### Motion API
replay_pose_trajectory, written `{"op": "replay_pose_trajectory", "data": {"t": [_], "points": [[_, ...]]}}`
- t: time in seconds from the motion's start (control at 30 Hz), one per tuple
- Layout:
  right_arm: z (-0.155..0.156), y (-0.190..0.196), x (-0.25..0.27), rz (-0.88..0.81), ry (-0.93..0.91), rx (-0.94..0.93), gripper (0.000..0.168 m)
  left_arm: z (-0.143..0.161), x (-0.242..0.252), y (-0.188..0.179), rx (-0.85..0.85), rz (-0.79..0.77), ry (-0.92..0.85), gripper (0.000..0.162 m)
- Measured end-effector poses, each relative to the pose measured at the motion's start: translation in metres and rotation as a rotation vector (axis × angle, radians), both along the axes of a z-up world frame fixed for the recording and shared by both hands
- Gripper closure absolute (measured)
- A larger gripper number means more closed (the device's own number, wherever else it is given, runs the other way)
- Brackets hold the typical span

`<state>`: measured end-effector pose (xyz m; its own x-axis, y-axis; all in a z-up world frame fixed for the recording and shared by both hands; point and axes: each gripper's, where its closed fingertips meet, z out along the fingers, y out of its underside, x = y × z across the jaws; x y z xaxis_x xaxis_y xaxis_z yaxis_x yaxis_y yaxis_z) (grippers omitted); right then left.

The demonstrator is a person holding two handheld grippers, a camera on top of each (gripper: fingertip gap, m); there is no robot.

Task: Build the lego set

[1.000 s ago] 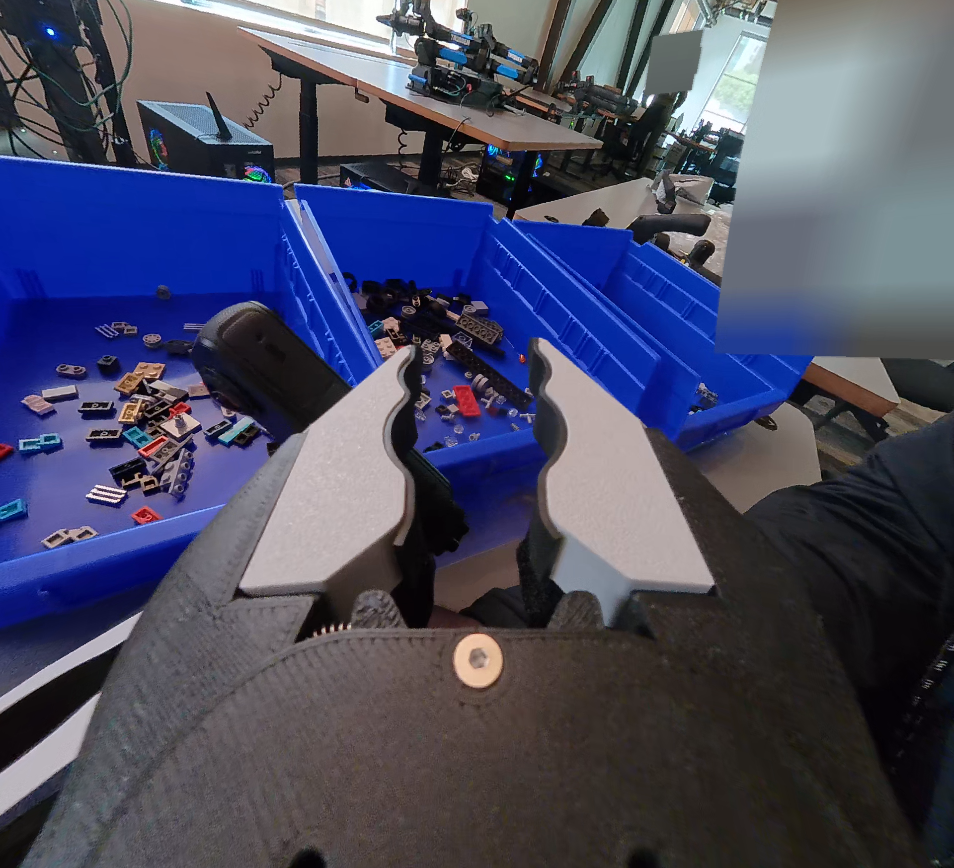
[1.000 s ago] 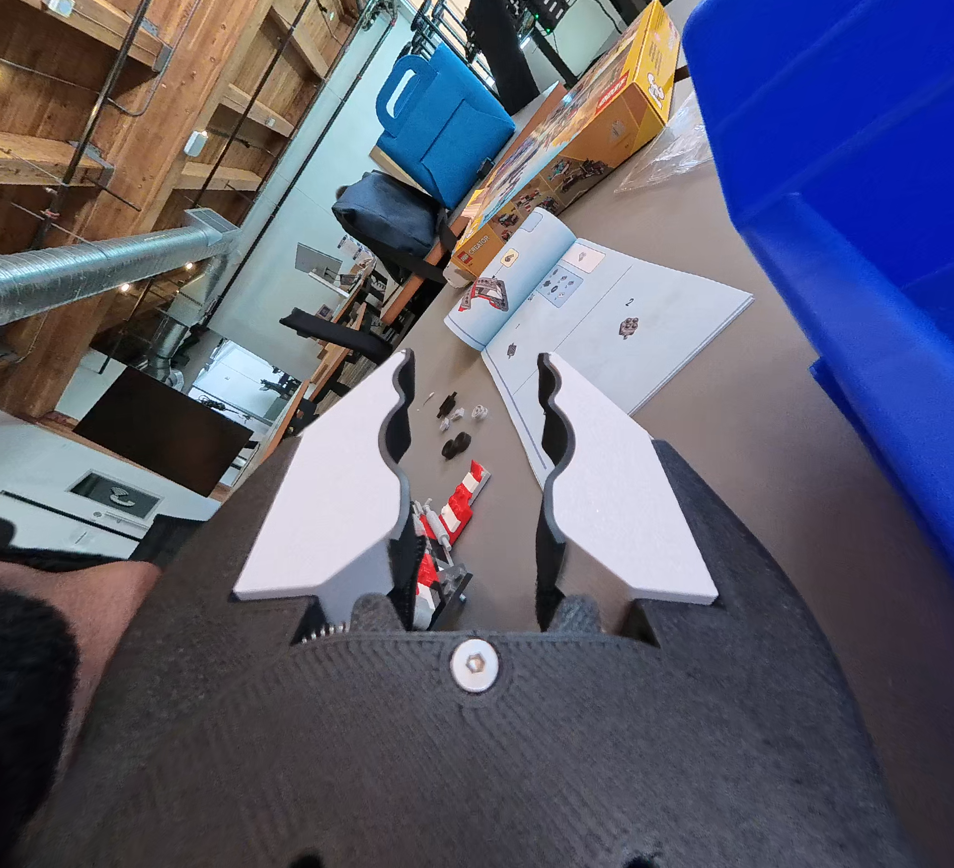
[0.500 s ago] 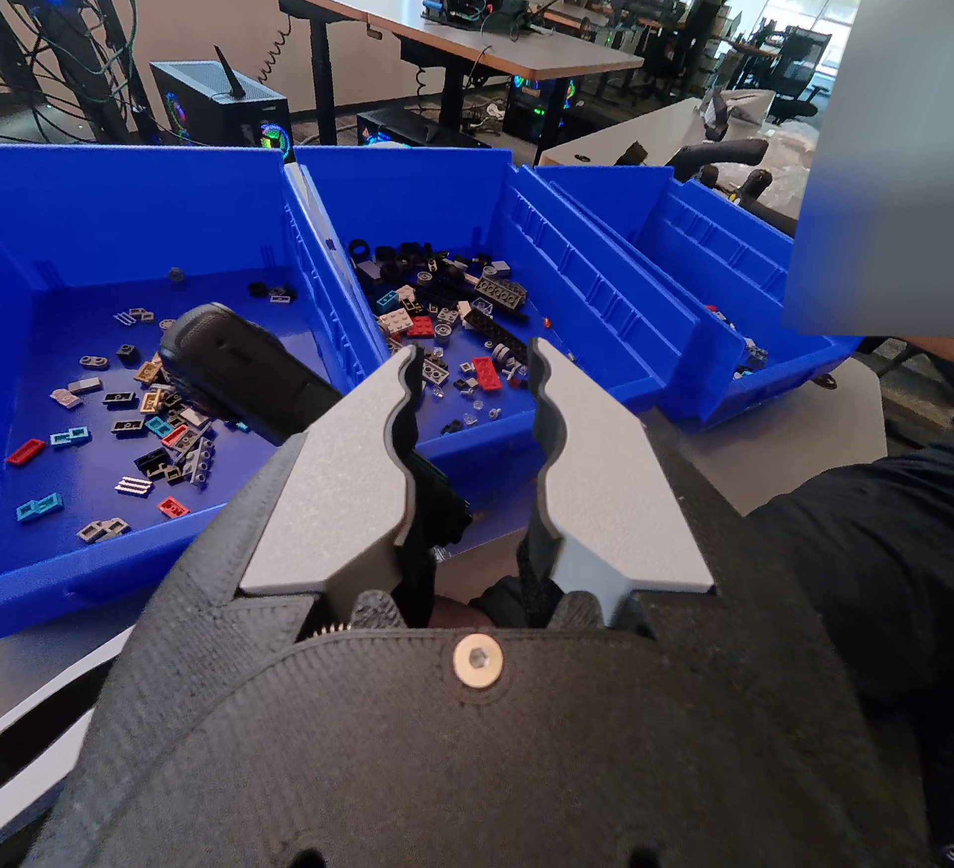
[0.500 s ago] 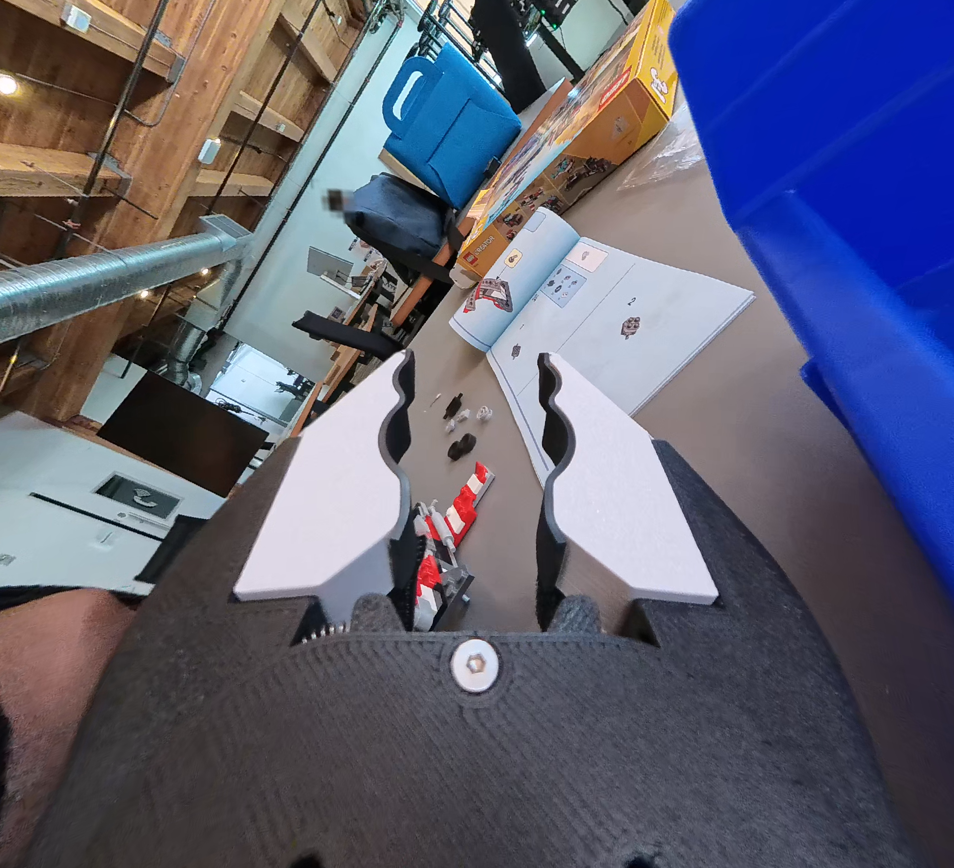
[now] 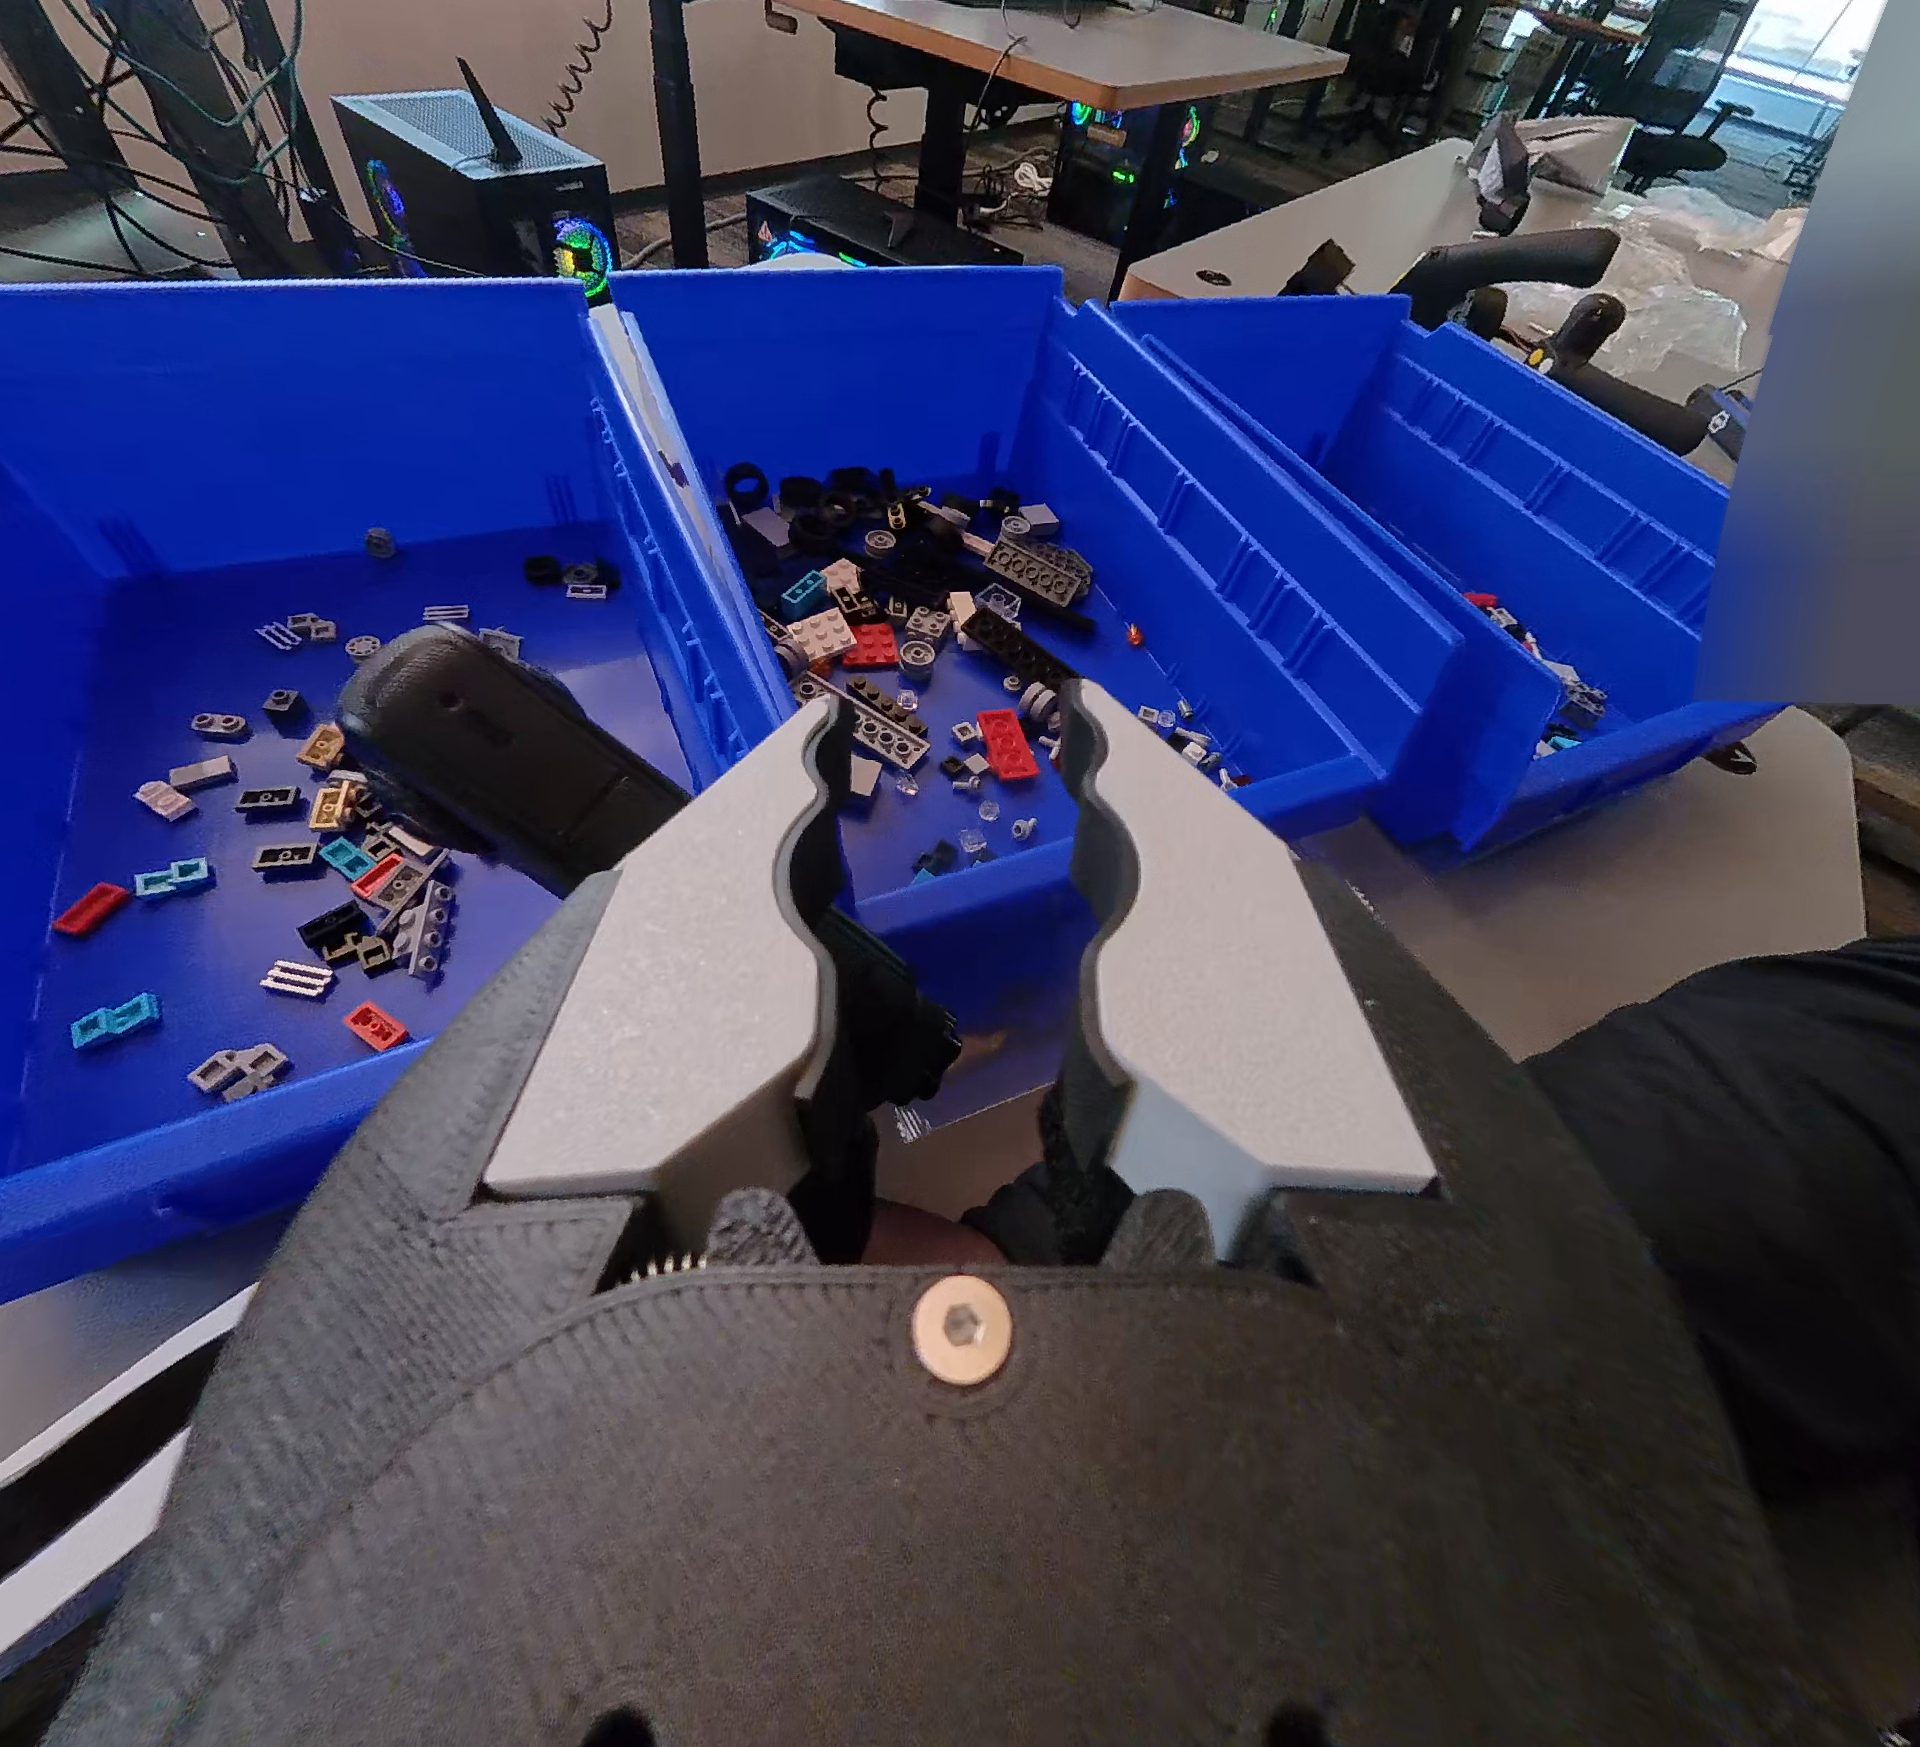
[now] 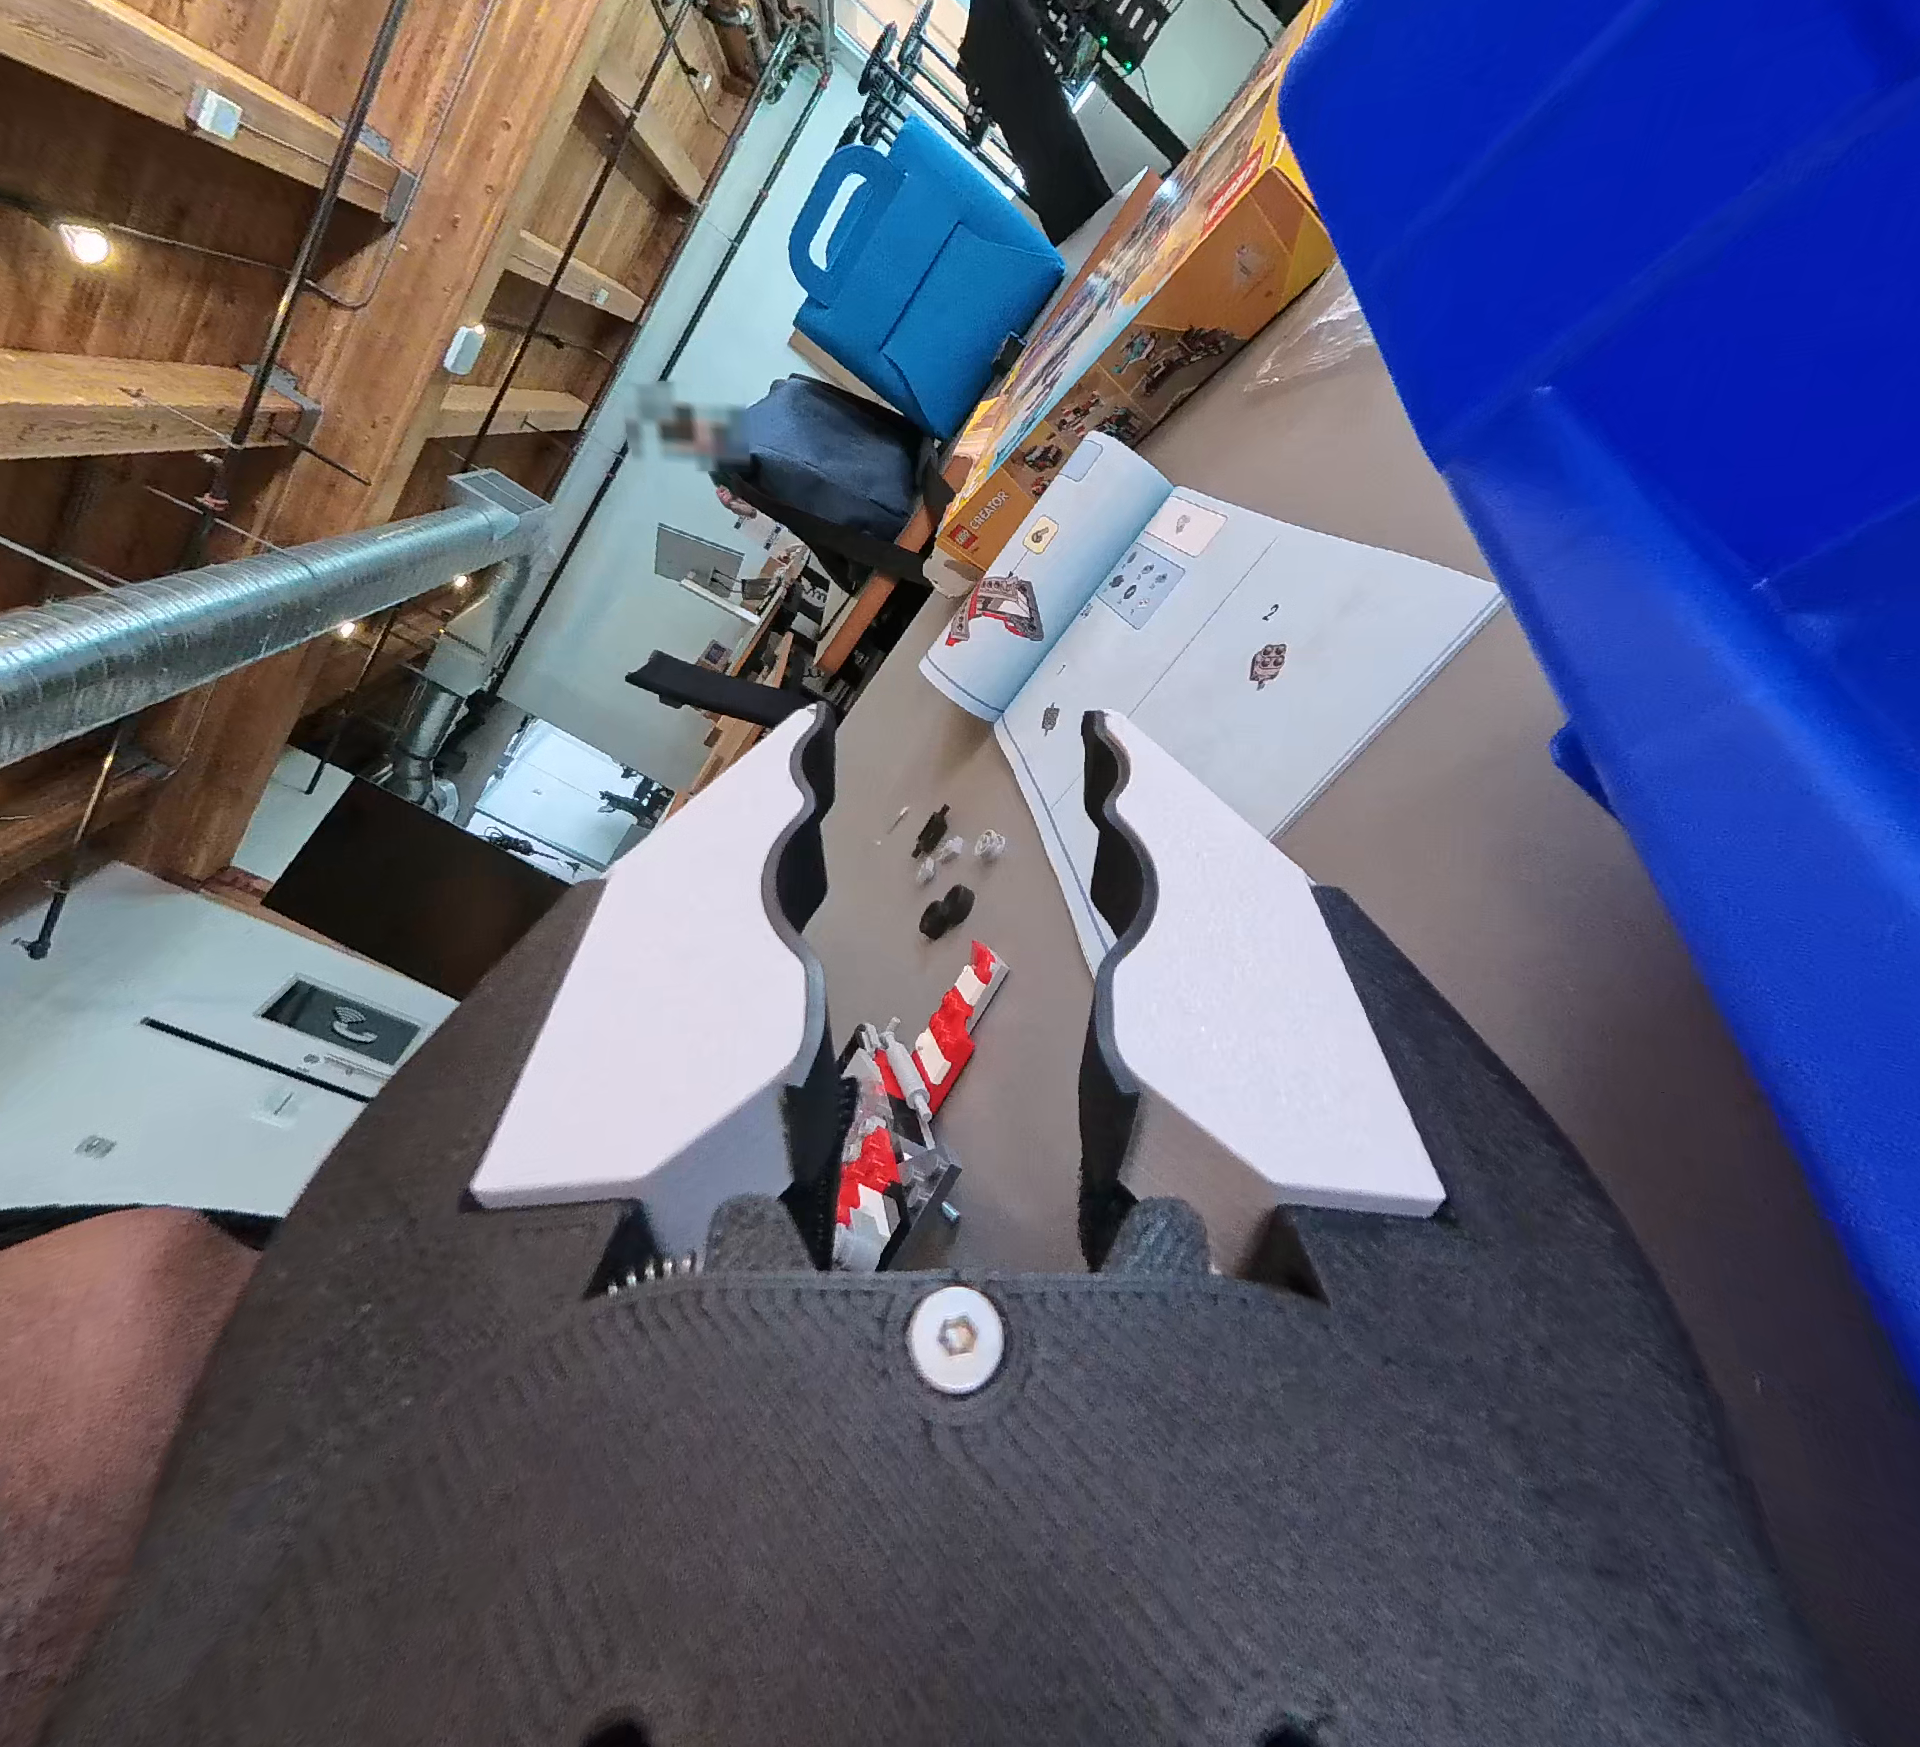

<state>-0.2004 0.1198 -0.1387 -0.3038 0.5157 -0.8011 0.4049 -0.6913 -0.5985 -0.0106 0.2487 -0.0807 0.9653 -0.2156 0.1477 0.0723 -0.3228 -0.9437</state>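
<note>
Two grippers, both empty, jaws apart. Change over the last second: the left wrist view has tipped down and pushed in, so the three blue plastic bins sit fuller in frame than before, and the left gripper (image 5: 951,731) now points at the middle blue bin (image 5: 1226,554), with its loose mix of black, grey and red lego pieces (image 5: 935,648). Reads as a search for the next part, not a pick yet: fingers hang above the bin's front wall and touch nothing. Left-hand blue bin (image 5: 312,409) holds small flat plates in grey, teal, tan and red; the black body of the other gripper (image 5: 488,752) crosses in front of it. Right-hand blue bin (image 5: 1507,471) shows only a few pieces at its far end. Right wrist view barely shifts in that time. Right gripper (image 6: 951,741) is about as wide open as the left, low over the grey table (image 6: 1403,918), gripping nothing. The partly built red, white and grey lego assembly (image 6: 914,1063) lies on the table under the gap between its fingers; contact can't be judged. Beyond it: a few tiny black and white loose parts (image 6: 951,866), the open pale-blue instruction booklet (image 6: 1195,648), and the yellow set box (image 6: 1164,305). Build looks early.
</note>
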Motion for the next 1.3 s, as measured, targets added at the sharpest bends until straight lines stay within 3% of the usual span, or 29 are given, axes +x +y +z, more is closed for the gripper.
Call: {"op": "replay_pose_trajectory", "data": {"t": [1.3], "points": [[-0.0006,0.0022,0.0006,-0.006,-0.004,-0.007,0.121,0.0042,-0.0016,-0.0013,0.029,-0.01,-0.052,0.122]]}}
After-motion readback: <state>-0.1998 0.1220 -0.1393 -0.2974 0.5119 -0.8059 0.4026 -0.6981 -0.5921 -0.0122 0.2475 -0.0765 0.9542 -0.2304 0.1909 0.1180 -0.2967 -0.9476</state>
